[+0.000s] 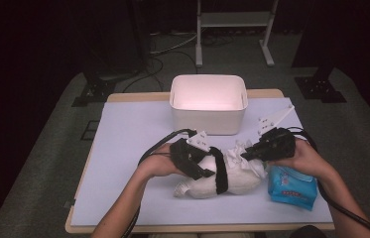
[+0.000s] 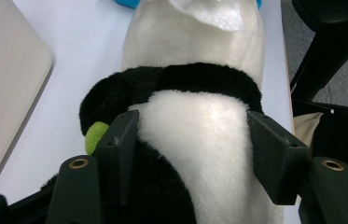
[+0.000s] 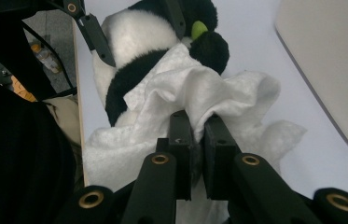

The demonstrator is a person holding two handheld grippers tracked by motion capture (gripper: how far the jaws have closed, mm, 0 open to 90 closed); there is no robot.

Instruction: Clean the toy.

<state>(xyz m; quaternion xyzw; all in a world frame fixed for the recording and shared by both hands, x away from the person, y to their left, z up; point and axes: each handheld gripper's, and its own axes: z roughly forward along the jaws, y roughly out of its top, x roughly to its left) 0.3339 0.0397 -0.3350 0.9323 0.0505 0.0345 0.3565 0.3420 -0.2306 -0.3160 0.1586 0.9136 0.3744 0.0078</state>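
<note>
Your left gripper [image 1: 192, 156] has its fingers [image 2: 120, 140] clamped on either side of the toy panda [image 1: 222, 178], pinning its body where it lies on the surface [image 1: 133, 134] between your hands, so it seems braced against rubbing. Your right gripper [image 1: 267, 146] has its fingers [image 3: 181, 140] nearly together, pinching a white wipe [image 3: 199, 98] draped over the panda, likely pulled from the blue packet [image 1: 291, 188] beside it. The white bin [image 1: 208, 101] stands behind.
</note>
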